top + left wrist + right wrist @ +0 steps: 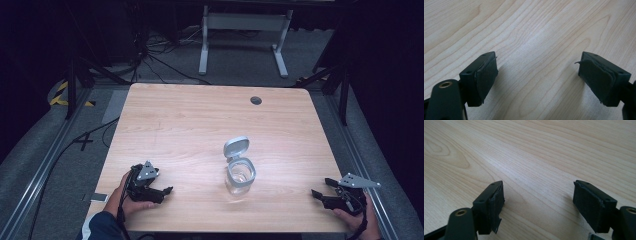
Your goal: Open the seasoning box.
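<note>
Clear glass made up the little jar (240, 176) near the middle of the wooden table (200, 115). Its grey lid (236, 148) stood tipped up and open at the back. The left gripper (167, 190) sat near the front edge, well apart from the jar, and the jar was off to its right. The right gripper (316, 193) sat by the other front corner, also well apart, with the jar off to its left. Both had their jaws spread wide with nothing between them, just bare wood under the pads (486, 76). The jar could tip or slide if a jaw bumped its side on the way in. A hard squeeze on smooth glass could make it slip out
</note>
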`<state>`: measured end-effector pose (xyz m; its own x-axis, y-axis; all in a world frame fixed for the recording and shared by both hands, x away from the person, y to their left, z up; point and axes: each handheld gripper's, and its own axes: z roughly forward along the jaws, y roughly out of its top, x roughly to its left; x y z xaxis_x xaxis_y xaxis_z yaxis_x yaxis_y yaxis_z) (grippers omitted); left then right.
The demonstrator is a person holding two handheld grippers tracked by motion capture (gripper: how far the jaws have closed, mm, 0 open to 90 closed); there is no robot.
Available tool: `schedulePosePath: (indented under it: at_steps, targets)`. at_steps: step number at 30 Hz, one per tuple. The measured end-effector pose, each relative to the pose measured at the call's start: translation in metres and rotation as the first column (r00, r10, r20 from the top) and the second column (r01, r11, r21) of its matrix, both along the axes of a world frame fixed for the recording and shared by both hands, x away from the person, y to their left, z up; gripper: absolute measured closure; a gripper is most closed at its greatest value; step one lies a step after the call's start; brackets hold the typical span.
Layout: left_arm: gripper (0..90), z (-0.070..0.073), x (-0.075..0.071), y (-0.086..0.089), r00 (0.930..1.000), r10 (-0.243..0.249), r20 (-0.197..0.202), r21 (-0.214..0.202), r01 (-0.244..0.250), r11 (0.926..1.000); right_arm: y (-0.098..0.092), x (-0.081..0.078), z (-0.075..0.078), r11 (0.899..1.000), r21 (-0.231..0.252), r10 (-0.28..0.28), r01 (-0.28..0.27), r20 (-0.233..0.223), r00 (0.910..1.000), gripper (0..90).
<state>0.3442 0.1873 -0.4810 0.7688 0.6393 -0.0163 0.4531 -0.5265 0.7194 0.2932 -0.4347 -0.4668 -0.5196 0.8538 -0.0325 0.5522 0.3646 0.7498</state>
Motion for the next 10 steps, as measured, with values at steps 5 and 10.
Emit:
schedulePosePath:
  at_steps: [5, 10]
  targets:
    - [15.2, 0.0012, 0.0009, -0.0001, 1.0, -0.003, -0.008, 0.013, 0.003, 0.9999, 0.0, 0.0, 0.0, 1.0, 0.0, 0.0, 0.0, 0.0, 1.0, 24.9]
    - [15.0, 0.0004, 0.0013, -0.0009, 1.0, 0.001, -0.003, 0.007, -0.001, 1.0, 0.0, 0.0, 0.0, 1.0, 0.0, 0.0, 0.0, 0.0, 1.0, 24.9]
